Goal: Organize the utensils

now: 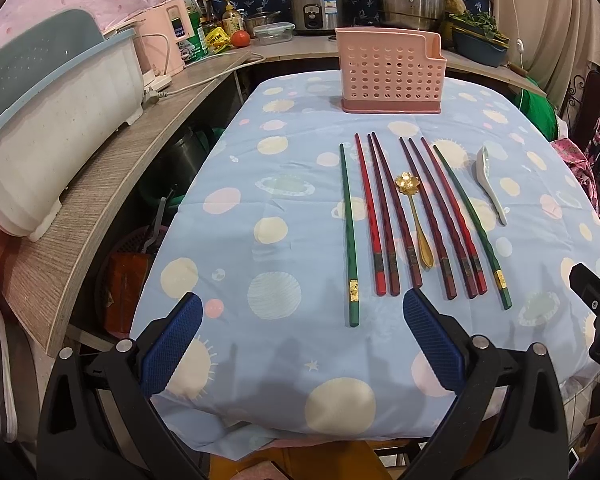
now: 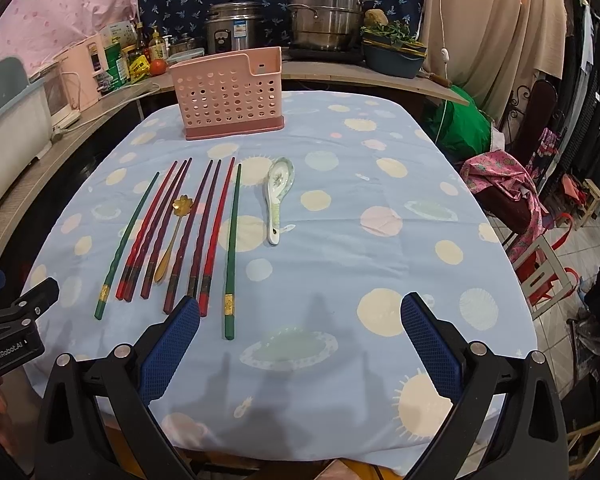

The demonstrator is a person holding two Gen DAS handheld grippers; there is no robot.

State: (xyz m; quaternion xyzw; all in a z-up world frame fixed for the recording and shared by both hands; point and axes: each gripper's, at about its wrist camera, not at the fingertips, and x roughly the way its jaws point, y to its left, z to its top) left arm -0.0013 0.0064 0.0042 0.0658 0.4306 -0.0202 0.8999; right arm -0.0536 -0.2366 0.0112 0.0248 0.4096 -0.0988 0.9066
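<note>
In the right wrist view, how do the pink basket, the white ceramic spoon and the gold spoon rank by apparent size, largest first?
1. pink basket, clearly the largest, though farthest away.
2. and 3. white ceramic spoon and gold spoon: similar in length. The white one is much broader; the gold one is thin and lies nearer the camera, so I do not rank them.

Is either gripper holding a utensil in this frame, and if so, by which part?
Nothing is held. The left gripper and right gripper are both open and empty; the chopsticks and spoons lie on the tablecloth.

Inside of the pink utensil holder [image 1: 388, 72] hidden; right claw [image 1: 596, 316] cut off at frame edge.
</note>
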